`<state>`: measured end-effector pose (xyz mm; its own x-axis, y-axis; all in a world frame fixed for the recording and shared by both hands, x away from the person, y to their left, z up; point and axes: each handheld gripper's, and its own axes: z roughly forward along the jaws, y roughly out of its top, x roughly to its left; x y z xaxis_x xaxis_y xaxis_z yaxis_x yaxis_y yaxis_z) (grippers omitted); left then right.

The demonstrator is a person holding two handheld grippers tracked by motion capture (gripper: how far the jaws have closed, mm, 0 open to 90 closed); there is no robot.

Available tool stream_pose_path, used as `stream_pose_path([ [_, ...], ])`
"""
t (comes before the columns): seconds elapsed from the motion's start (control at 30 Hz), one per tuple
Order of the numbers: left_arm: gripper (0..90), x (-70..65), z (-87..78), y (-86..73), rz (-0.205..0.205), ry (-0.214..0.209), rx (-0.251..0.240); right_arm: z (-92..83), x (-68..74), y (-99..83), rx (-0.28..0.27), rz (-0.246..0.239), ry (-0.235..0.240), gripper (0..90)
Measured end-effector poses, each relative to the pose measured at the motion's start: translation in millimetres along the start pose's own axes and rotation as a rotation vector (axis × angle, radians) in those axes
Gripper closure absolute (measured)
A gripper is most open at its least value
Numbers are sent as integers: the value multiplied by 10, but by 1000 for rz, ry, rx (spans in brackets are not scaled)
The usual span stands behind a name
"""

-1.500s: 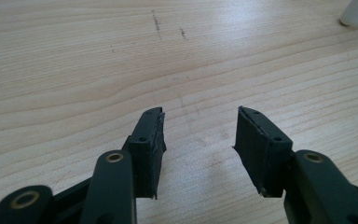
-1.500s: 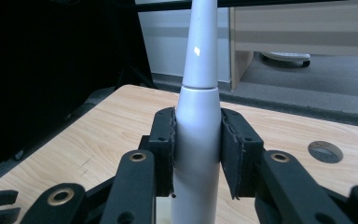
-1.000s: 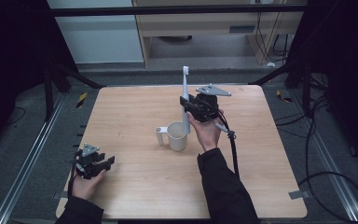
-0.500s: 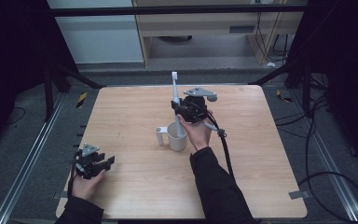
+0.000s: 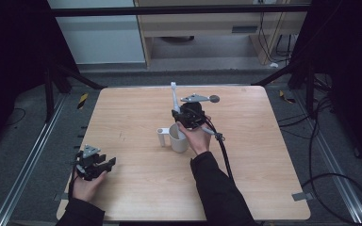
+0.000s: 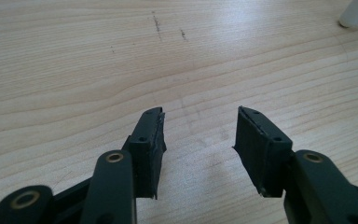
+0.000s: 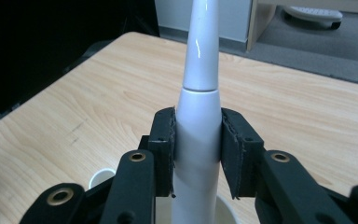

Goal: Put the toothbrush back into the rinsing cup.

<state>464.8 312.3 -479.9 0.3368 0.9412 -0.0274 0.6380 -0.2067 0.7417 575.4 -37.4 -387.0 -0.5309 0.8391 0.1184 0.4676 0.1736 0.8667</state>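
Two hand-held grippers appear in the high view, one in each of the person's hands. Nearest the bottom edge, at lower left of the frame, the left hand-held gripper (image 5: 107,162) lies low over the wooden surface (image 5: 264,179), well apart from the other items. In the left gripper view its jaws stand released, with bare wood grain between the pads (image 6: 151,140) and nothing touching them.

Farther up, near the centre of the frame, a white cup (image 5: 178,137) stands upright on the surface, with a small white piece (image 5: 161,136) just beside it on its left. Directly above the cup, the right hand-held gripper (image 5: 176,114) is clenched on a white electric toothbrush (image 5: 174,96), which points toward the top of the frame, slightly tilted. In the right gripper view both pads (image 7: 164,144) press the sides of the toothbrush (image 7: 199,116) body just below the seam with its tapered neck, and the cup rim (image 7: 100,178) shows at the bottom of the frame, beneath the jaws. Whether the toothbrush base touches the cup cannot be told.
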Motion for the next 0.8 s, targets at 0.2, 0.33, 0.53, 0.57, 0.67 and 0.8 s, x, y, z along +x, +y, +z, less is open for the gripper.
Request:
stream_pose_path([
  [0.2,512,-1,-1,0,0,1,0,74,9,-111,57,-22,-2,673],
  [0.33,512,2,1,0,3,0,3,88,4,-154,86,-21,0,673],
  [0.53,512,-1,0,1,1,1,1,100,-14,-205,100,-23,-2,671],
  [0.57,512,1,-1,1,4,1,4,100,-14,-205,100,-23,-2,671],
  [0.67,511,-2,-1,1,5,1,5,90,-15,-202,105,-27,-1,667],
  [0.8,512,-2,-2,1,6,1,5,83,-5,-204,98,-50,-15,637],
])
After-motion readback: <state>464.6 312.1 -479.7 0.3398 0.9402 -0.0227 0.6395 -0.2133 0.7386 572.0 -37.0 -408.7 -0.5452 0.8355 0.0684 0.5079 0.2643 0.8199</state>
